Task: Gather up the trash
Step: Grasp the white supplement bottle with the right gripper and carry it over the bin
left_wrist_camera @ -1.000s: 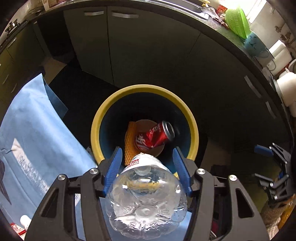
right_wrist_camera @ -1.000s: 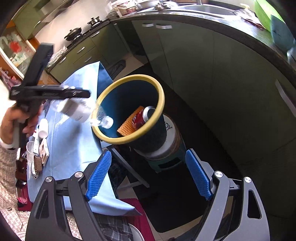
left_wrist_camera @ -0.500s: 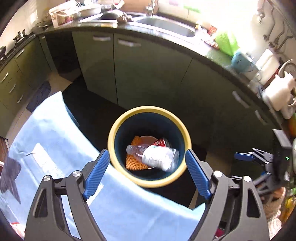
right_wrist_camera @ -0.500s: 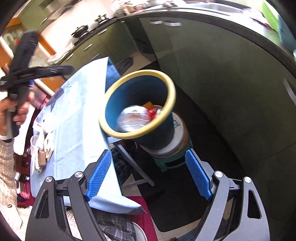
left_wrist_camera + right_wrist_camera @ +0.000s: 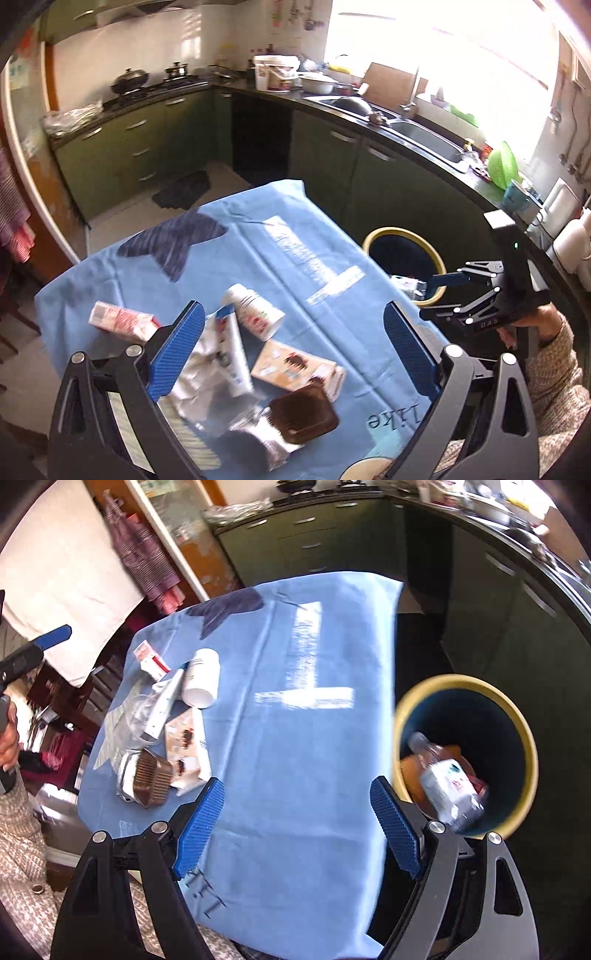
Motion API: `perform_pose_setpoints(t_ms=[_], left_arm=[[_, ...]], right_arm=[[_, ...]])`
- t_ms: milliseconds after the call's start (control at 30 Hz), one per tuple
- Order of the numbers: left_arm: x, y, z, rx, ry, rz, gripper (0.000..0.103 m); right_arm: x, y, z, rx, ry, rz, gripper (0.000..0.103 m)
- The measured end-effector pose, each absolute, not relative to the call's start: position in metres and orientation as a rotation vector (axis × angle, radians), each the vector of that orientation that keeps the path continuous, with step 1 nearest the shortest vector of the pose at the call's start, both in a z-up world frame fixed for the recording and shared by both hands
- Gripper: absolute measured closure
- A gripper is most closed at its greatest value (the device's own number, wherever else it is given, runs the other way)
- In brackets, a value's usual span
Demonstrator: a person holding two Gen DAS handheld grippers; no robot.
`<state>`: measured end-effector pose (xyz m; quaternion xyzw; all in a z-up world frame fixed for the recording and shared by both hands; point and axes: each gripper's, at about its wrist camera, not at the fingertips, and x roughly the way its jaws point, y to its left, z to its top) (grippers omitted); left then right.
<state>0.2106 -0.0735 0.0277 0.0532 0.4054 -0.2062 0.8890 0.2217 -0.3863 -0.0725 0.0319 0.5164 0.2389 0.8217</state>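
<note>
The left hand-held gripper [image 5: 291,350] hangs over the bench [image 5: 295,266], its jaws opening wide with nothing held. The right hand-held gripper [image 5: 295,830] is wide open and empty. Trash [image 5: 258,354] lies clustered on the bench; a bottle [image 5: 447,790] lies in the bin [image 5: 524,738] beside it.

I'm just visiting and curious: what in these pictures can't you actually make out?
- Bin contents, right view: under the plastic bottle, only orange and red scraps show.
- Bin, left view: the table edge cuts off its near side.
- Carton print, left view: blurred.
- Foil wrapper, left view: blurred, partly under the brown tray.
</note>
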Motion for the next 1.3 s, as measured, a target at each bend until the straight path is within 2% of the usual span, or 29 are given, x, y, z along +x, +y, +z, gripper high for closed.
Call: perform_pose_setpoints(t_ms=[33, 100, 333, 467, 600, 833, 900, 1100, 1300], left_arm=[[0.203, -0.057, 0.021, 0.098, 0.842, -0.39, 0.01], [0.192, -0.023, 0.011, 0.064, 0.846, -0.343, 0.01], [0.156, 0.041, -0.031, -0.042, 0.876, -0.265, 0.01], [0.15, 0.045, -0.049, -0.069, 0.911, -0.271, 0.01], [0.148, 0.047, -0.056, -0.069, 0.921, -0.283, 0.01], [0.148, 0.045, -0.06, -0.071, 0.921, -0.3, 0.01], [0.147, 0.044, -0.061, -0.068, 0.924, -0.303, 0.01], [0.146, 0.044, -0.063, -0.06, 0.933, -0.3, 0.01], [0.147, 0.043, -0.063, -0.06, 0.933, -0.292, 0.01]], right_arm=[[0.231, -0.367, -0.072, 0.054, 1.111, 0.539, 0.025], [0.248, -0.331, -0.072, 0.033, 1.143, 0.581, 0.035], [0.303, -0.233, -0.089, -0.042, 1.232, 0.612, 0.036], [0.321, -0.201, -0.105, -0.118, 1.255, 0.573, 0.036], [0.334, -0.183, -0.122, -0.169, 1.279, 0.533, 0.041], [0.347, -0.165, -0.142, -0.17, 1.329, 0.545, 0.045], [0.349, -0.161, -0.146, -0.179, 1.328, 0.542, 0.056], [0.345, -0.165, -0.139, -0.169, 1.293, 0.557, 0.056], [0.326, -0.229, -0.102, -0.089, 1.213, 0.53, 0.056]])
